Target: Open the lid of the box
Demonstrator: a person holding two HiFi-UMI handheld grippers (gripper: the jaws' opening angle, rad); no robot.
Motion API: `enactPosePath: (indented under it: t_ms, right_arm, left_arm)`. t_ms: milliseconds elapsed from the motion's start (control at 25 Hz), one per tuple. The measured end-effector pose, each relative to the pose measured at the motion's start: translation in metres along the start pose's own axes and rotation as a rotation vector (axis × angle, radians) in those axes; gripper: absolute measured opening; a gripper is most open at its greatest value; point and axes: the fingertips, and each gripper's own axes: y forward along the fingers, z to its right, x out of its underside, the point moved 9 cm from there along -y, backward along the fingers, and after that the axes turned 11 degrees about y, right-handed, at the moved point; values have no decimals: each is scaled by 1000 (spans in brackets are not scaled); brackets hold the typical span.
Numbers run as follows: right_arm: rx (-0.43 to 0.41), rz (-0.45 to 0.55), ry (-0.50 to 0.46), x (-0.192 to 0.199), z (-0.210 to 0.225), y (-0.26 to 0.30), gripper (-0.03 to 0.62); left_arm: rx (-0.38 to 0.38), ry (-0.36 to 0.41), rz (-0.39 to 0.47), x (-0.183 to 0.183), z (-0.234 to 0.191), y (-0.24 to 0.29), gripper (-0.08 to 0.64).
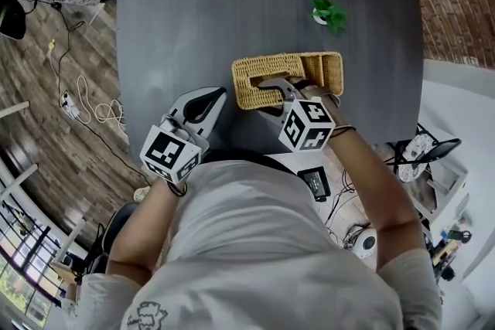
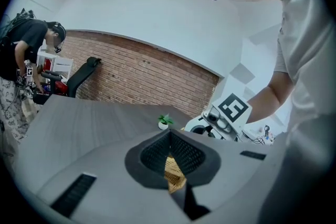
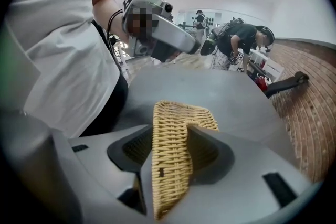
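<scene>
A wicker box [image 1: 267, 73] sits mid-bench [image 1: 232, 4]. The right gripper view shows the right gripper [image 3: 169, 144] fingers clamping its lid [image 3: 176, 113]. The head view shows the left gripper [image 1: 216, 96] clenched, empty, beside it.

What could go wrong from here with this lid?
The right tool grips the wicker lid only at its edge, so it may slip free. The left tool hangs beside the box, not holding it, so the box could lift or slide, perhaps toward the small plant.
</scene>
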Motion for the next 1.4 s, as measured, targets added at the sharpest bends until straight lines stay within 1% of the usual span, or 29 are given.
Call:
enactPosePath:
  t_ms: [40, 120, 280, 480, 640, 840, 1000, 1200, 1400]
  right_arm:
    - [-3, 2, -12, -4, 1, -4, 197]
    - [-5, 12, -30, -12, 3, -12, 141]
    - [-1, 34, -40, -26, 13, -30, 107]
    - [49, 50, -80, -47, 40, -53, 49]
    - [80, 55, -99, -60, 67, -57, 44]
    - [111, 79, -62, -68, 102, -56, 57]
    - [135, 98, -21, -72, 125, -49, 75]
    - [138, 118, -7, -71, 145, -41, 86]
    - [140, 132, 4, -67, 160, -33, 87]
  left_arm:
    - [-2, 3, 4, -3, -1, 0, 11]
    - [-8, 12, 9, -7, -3, -1, 11]
    - [-17, 28, 10, -13, -4, -2, 11]
    - [-55, 22, 21, -17, -15, -4, 11]
    - [-84, 19, 25, -18, -26, -4, 11]
    - [-121, 4, 31, -20, -40, -3, 11]
    - [-126, -5, 21, -16, -46, -1, 11]
    - [-125, -22, 6, -12, -53, 5, 11]
    - [-120, -22, 2, -10, -58, 14, 11]
